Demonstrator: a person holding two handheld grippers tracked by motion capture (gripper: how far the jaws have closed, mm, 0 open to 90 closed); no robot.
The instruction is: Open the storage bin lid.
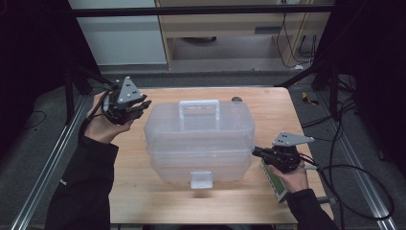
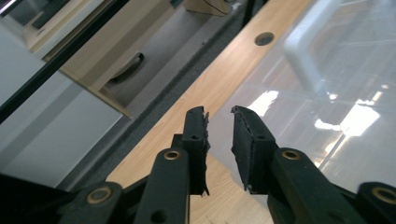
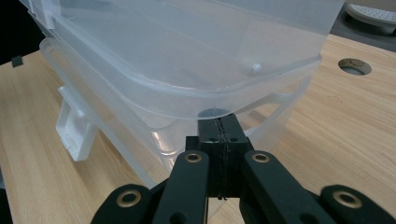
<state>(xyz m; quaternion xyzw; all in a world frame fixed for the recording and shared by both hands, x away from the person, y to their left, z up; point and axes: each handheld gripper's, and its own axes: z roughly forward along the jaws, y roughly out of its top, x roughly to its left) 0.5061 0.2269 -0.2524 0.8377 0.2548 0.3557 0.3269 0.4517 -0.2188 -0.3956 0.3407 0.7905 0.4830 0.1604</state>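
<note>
A clear plastic storage box (image 1: 198,139) with a white handle (image 1: 199,109) and a front latch (image 1: 201,179) stands in the middle of the wooden table (image 1: 268,100). My left gripper (image 1: 143,108) hovers at the box's far left corner. In the left gripper view its jaws (image 2: 219,112) stand a little apart with nothing between them, beside the lid (image 2: 327,107). My right gripper (image 1: 256,152) is at the box's right side. In the right gripper view it (image 3: 219,122) is shut, its tips tucked just under the lid's rim (image 3: 210,100), which sits slightly above the base.
A green and white device (image 1: 274,181) lies under the right hand near the table's front right edge. A round hole (image 1: 236,99) is in the tabletop behind the box. Cables (image 1: 344,167) trail off to the right. Metal rails run along both table sides.
</note>
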